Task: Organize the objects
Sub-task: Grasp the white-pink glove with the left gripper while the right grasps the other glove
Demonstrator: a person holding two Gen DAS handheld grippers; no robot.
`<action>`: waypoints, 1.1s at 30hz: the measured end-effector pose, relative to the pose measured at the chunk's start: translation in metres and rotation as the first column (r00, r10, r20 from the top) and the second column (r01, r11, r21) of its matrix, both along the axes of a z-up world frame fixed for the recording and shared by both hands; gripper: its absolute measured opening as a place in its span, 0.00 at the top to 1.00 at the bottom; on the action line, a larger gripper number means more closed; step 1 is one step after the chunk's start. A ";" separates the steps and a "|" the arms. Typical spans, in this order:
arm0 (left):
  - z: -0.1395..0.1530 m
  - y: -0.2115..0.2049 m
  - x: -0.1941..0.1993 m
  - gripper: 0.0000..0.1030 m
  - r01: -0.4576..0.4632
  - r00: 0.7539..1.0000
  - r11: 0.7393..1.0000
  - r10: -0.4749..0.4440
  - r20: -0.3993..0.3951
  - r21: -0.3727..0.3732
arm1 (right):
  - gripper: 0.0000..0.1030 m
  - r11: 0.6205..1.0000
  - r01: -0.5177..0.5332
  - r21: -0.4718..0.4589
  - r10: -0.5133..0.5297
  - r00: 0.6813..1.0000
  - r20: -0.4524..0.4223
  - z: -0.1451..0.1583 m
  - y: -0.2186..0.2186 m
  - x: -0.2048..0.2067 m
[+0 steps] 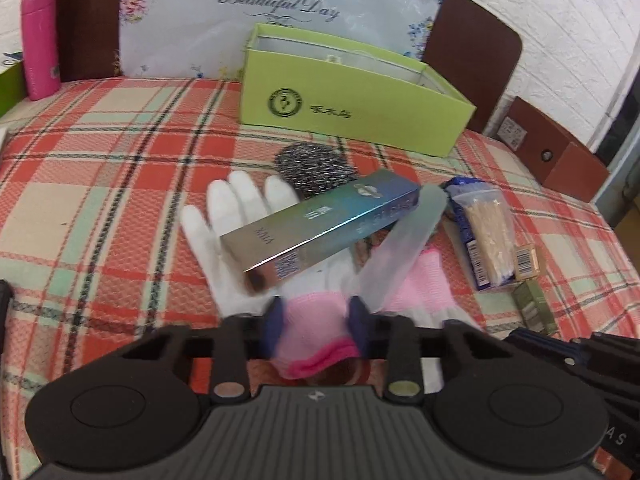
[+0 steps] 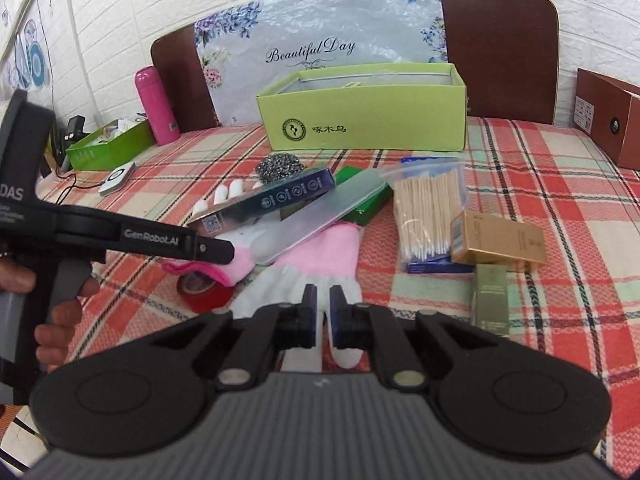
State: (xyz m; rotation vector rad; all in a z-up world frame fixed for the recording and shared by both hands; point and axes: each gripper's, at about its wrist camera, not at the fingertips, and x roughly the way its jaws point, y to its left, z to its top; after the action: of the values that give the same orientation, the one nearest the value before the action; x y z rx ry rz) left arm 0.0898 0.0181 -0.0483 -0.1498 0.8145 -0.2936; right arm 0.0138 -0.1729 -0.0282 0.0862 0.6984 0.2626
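Note:
Two white gloves with pink cuffs lie on the plaid cloth among loose items. My left gripper point(image 1: 316, 326) is shut on the pink cuff point(image 1: 316, 344) of the far glove point(image 1: 236, 216); in the right wrist view it point(image 2: 224, 254) comes in from the left with a hand on its handle. A blue-silver toothpaste box point(image 1: 320, 224) and a translucent case point(image 1: 400, 248) rest on that glove. My right gripper point(image 2: 324, 308) is shut on the white fabric of the near glove point(image 2: 280, 280), whose fingers point toward the camera. The open green box point(image 2: 360, 120) stands behind.
A steel scourer point(image 2: 280, 168), a bag of cotton swabs point(image 2: 428, 216), a gold carton point(image 2: 500, 240), an olive carton point(image 2: 492, 296) and a red tape roll point(image 2: 204, 292) lie around. A pink bottle point(image 2: 156, 104) and a green tray point(image 2: 108, 144) stand left, a brown box point(image 2: 608, 120) right.

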 end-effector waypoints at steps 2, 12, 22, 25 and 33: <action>0.003 -0.004 0.000 0.90 0.017 1.000 0.999 -0.018 0.011 0.031 | 0.94 1.000 -0.007 -0.004 0.007 1.000 -0.002 0.001 0.000 -0.001; 0.009 0.025 -0.011 0.33 -0.101 0.995 0.993 0.100 0.021 0.055 | 0.27 0.998 -0.031 -0.057 0.030 0.999 -0.024 -0.017 0.028 0.012; -0.011 -0.009 0.028 0.85 -0.023 1.000 0.996 0.022 0.013 0.090 | 0.55 0.994 -0.009 -0.113 0.006 1.000 -0.026 -0.035 0.033 0.016; -0.003 -0.002 0.034 0.89 0.033 0.999 0.999 -0.032 -0.022 0.043 | 0.87 0.997 -0.028 -0.075 0.027 0.999 -0.026 -0.029 0.027 0.017; 0.027 0.036 -0.021 0.88 0.105 0.994 0.988 -0.108 0.018 0.110 | 0.86 0.997 -0.078 -0.019 0.077 0.996 -0.039 -0.011 0.010 0.010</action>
State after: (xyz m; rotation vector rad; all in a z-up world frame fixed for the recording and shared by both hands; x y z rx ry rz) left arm 0.0691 0.0537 -0.0217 -0.0001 0.8141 -0.3502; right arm 0.0240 -0.1630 -0.0388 0.0452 0.7435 0.3286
